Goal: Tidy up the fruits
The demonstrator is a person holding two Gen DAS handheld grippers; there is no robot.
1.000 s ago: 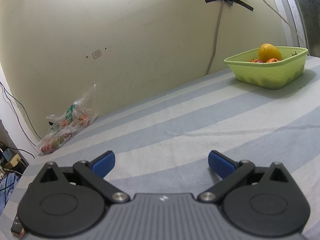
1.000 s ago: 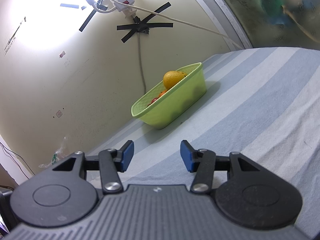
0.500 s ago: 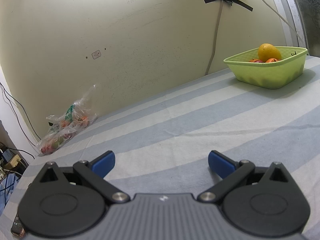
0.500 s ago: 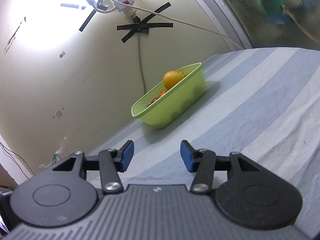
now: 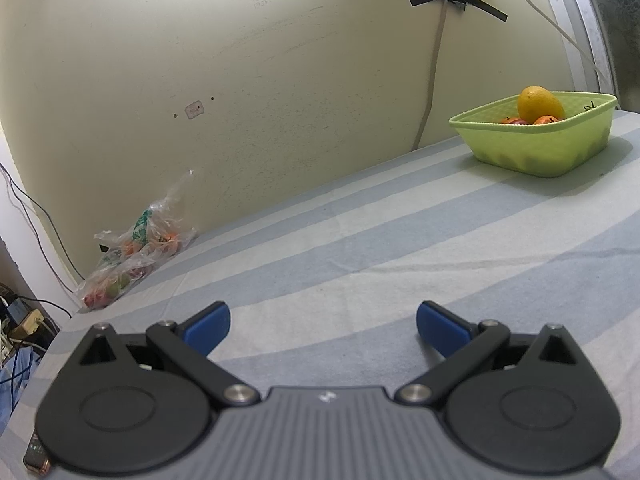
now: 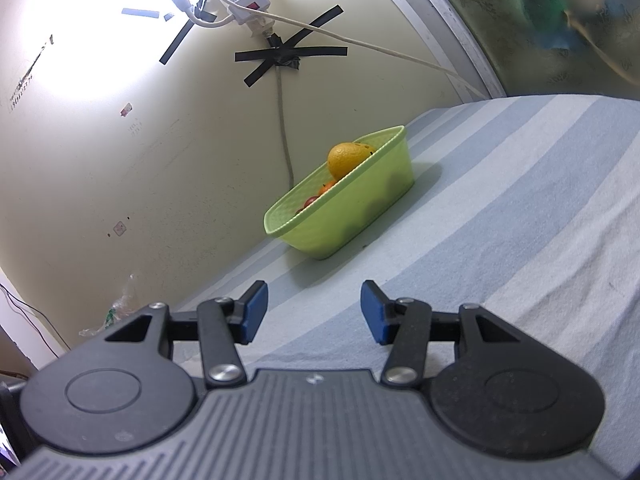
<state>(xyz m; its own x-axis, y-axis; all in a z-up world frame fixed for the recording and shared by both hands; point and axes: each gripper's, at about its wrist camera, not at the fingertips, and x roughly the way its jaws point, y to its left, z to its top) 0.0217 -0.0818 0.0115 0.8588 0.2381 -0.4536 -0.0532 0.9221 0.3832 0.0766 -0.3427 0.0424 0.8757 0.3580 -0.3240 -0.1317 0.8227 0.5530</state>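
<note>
A light green basket (image 5: 544, 148) stands at the far right against the wall, holding a large yellow-orange fruit (image 5: 540, 102) and smaller orange and red fruits (image 5: 546, 121). It also shows in the right wrist view (image 6: 352, 216) with the large fruit (image 6: 348, 158) on top. A clear plastic bag of fruits (image 5: 136, 248) lies at the far left by the wall. My left gripper (image 5: 323, 328) is open wide and empty, low over the striped cloth. My right gripper (image 6: 314, 312) is open and empty, well short of the basket.
A blue-and-white striped cloth (image 5: 360, 248) covers the surface. A cable (image 5: 430, 80) runs down the wall behind the basket, taped on. A power strip (image 6: 244, 0) hangs on the wall. Cables and plugs (image 5: 20, 320) lie off the left edge.
</note>
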